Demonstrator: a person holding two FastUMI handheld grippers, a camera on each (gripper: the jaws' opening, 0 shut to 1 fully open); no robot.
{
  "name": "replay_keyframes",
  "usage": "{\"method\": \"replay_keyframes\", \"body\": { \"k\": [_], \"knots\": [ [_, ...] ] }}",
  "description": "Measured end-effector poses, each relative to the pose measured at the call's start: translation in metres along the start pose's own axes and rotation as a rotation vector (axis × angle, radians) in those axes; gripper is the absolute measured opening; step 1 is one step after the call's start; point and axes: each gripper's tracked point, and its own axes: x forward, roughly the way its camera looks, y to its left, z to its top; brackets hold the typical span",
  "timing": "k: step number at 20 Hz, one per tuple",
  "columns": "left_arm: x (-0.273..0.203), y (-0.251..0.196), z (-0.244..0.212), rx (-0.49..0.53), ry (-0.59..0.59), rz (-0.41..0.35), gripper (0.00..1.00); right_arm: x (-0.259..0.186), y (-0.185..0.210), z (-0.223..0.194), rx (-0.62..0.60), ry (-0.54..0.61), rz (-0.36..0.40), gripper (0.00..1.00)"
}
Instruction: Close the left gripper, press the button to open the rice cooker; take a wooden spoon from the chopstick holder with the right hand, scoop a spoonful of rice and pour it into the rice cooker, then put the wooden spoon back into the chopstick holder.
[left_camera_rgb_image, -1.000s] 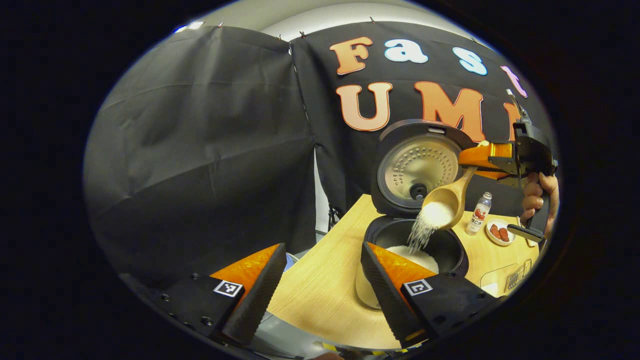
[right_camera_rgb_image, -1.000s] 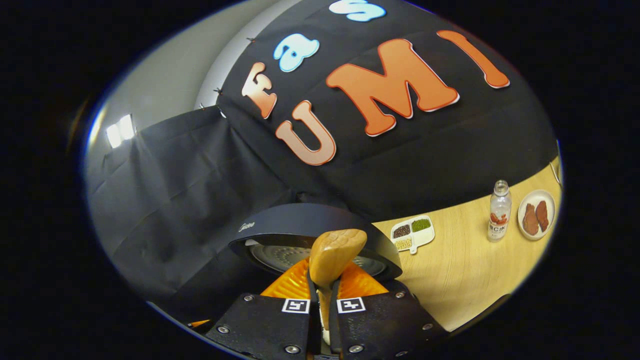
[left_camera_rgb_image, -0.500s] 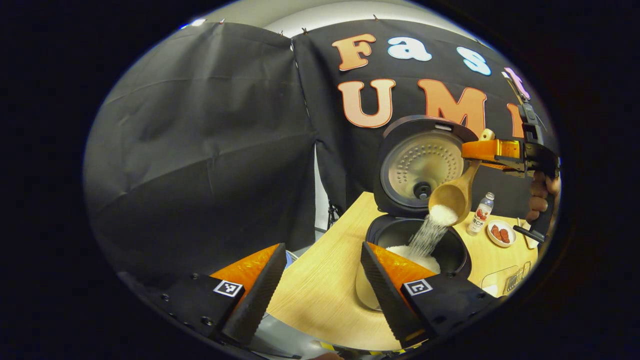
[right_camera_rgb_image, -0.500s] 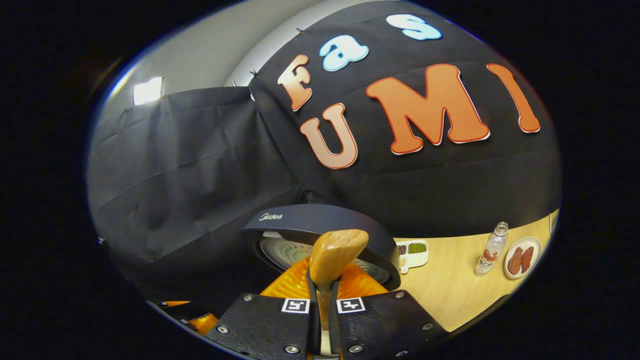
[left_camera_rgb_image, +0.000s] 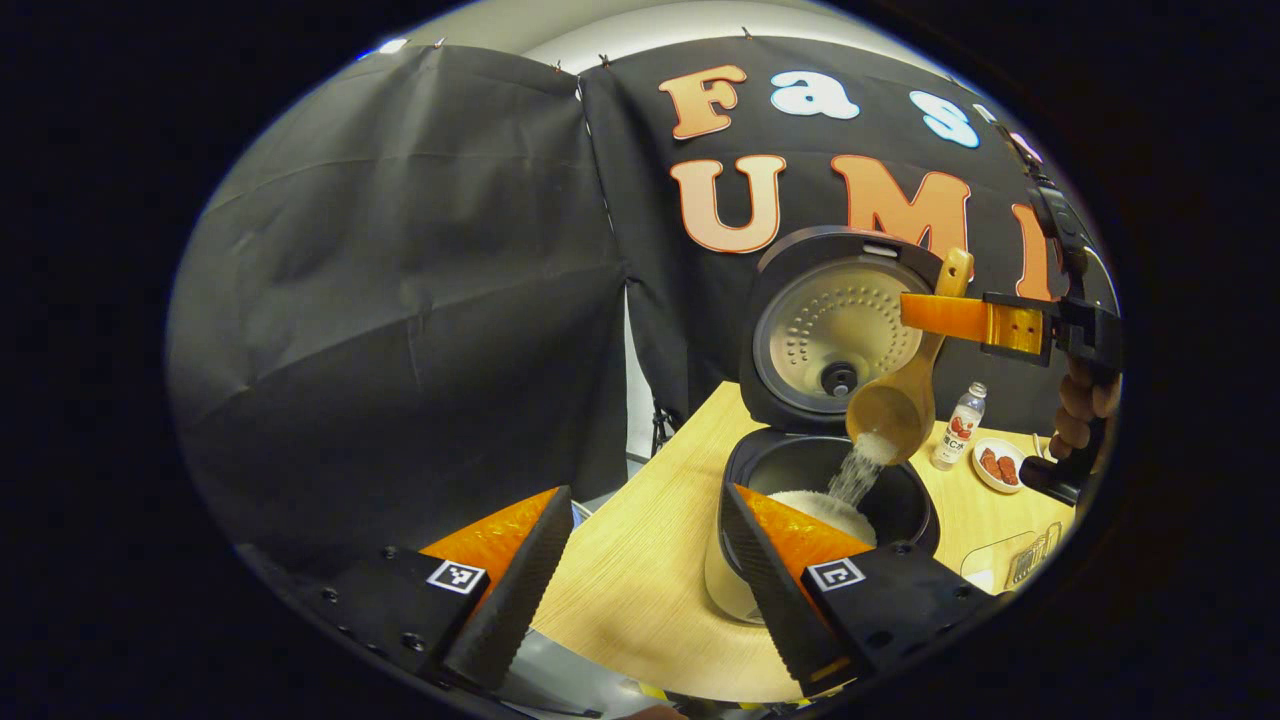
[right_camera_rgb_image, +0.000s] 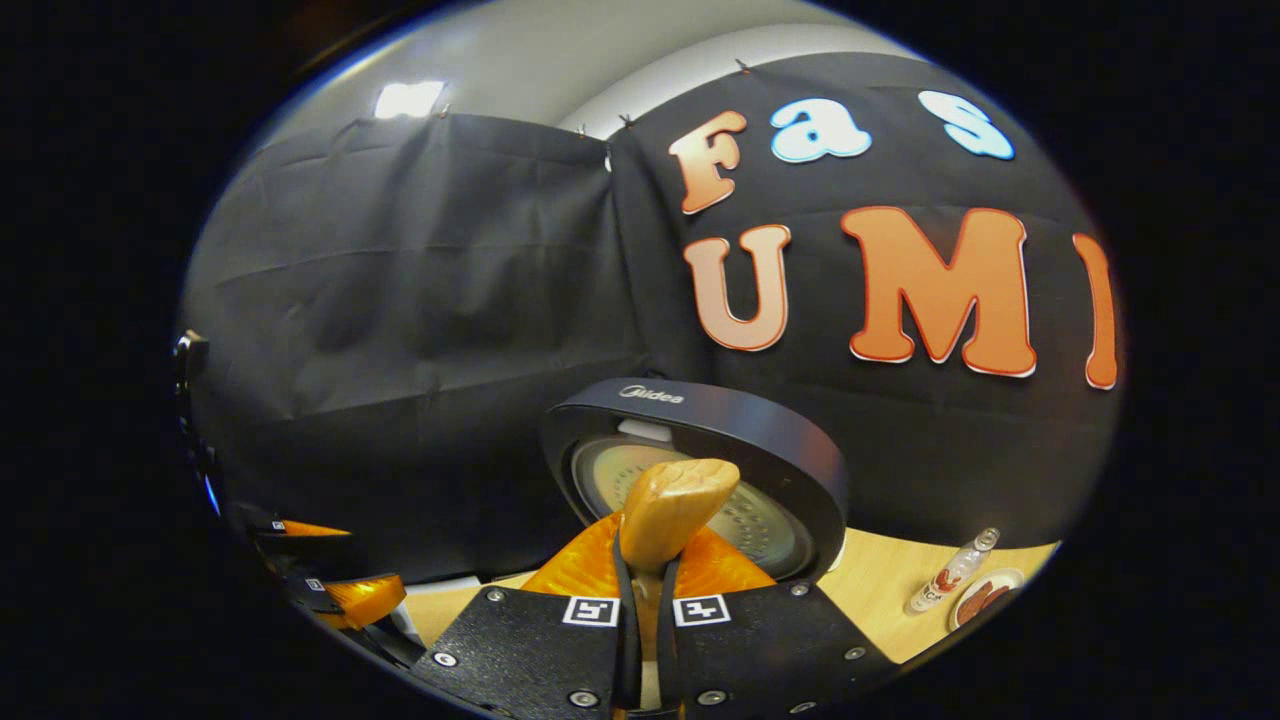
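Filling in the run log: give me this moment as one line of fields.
step: pouring rice | right gripper: shut on wooden spoon | rice: falling into rice cooker, lid up | left gripper: open, idle

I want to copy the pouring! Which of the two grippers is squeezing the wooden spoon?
The right gripper, up over the rice cooker: its fingers are pinched on the wooden spoon handle. The left gripper has its fingers spread wide, with nothing between them.

Wooden spoon (left_camera_rgb_image: 893, 400): I see smooth, pale wood.
Rice cooker (left_camera_rgb_image: 830, 330) lid: dimpled metal inside.
Table (left_camera_rgb_image: 640, 570): matt wood grain.
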Motion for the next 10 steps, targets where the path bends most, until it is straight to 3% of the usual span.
{"method": "replay_keyframes", "body": {
  "k": [5,10],
  "knots": [
    [0.001,-0.004,-0.003,-0.002,0.001,-0.003,0.97,-0.007,0.023,0.003,-0.215,-0.022,0.051,0.06],
    [-0.006,-0.006,0.001,-0.003,-0.005,-0.006,0.97,-0.019,0.015,0.011,-0.173,-0.025,0.046,0.06]
  ]
}}
